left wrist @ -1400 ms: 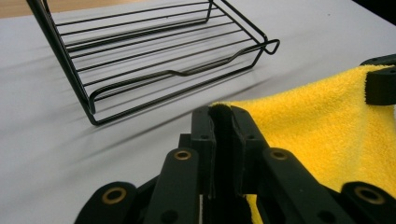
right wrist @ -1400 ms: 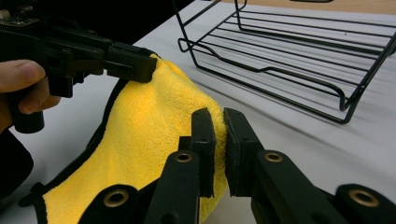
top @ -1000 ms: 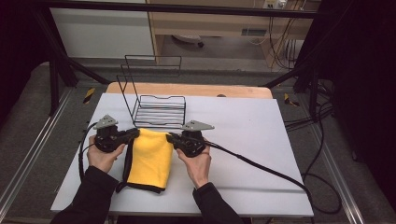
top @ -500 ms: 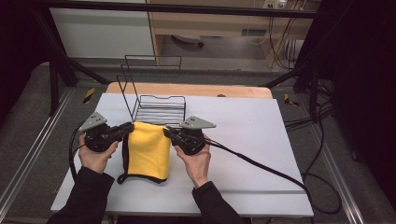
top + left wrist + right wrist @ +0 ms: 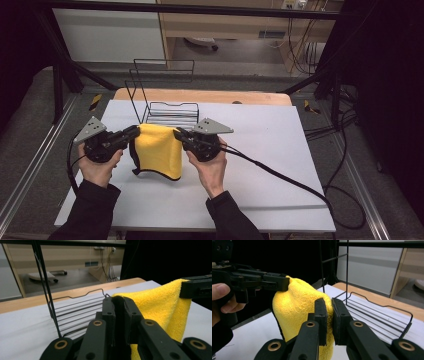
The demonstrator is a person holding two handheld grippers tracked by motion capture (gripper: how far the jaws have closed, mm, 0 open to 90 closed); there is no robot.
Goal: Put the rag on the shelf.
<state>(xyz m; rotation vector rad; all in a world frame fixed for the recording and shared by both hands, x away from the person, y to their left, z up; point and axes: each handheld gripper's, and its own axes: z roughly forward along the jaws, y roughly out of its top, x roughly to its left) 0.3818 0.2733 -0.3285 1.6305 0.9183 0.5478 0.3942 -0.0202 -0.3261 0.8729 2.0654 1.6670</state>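
Both grippers have risen since the earlier frames, lifting the yellow cloth (image 5: pixel 158 149) so that most of it now hangs off the table (image 5: pixel 280 150), where a second ago it lay flat.

From the high view, the left gripper (image 5: pixel 134 133) pinches the cloth's upper left corner and the right gripper (image 5: pixel 178 135) its upper right corner, so the top edge is stretched between them. The cloth hangs down in front of the wire rack (image 5: pixel 165 107), its dark-edged lower hem just above or brushing the table; which, I cannot tell. The rack stands at the table's far side, its back frame upright. A cable (image 5: pixel 280 175) trails from the right gripper across the table to the right.

Seen from the left gripper view, that gripper (image 5: pixel 119 305) has its jaws nearly closed on a corner of the cloth (image 5: pixel 160 302), which stretches away right to the other gripper's black jaw (image 5: pixel 196 288). The rack (image 5: pixel 75 310) lies behind.

Through the right gripper view, its gripper (image 5: pixel 329 308) is clamped narrow on the cloth (image 5: pixel 298 307). The left gripper (image 5: pixel 284 283), held by a hand (image 5: pixel 222 301), grips the far corner. The rack (image 5: pixel 374 312) lies to the right.
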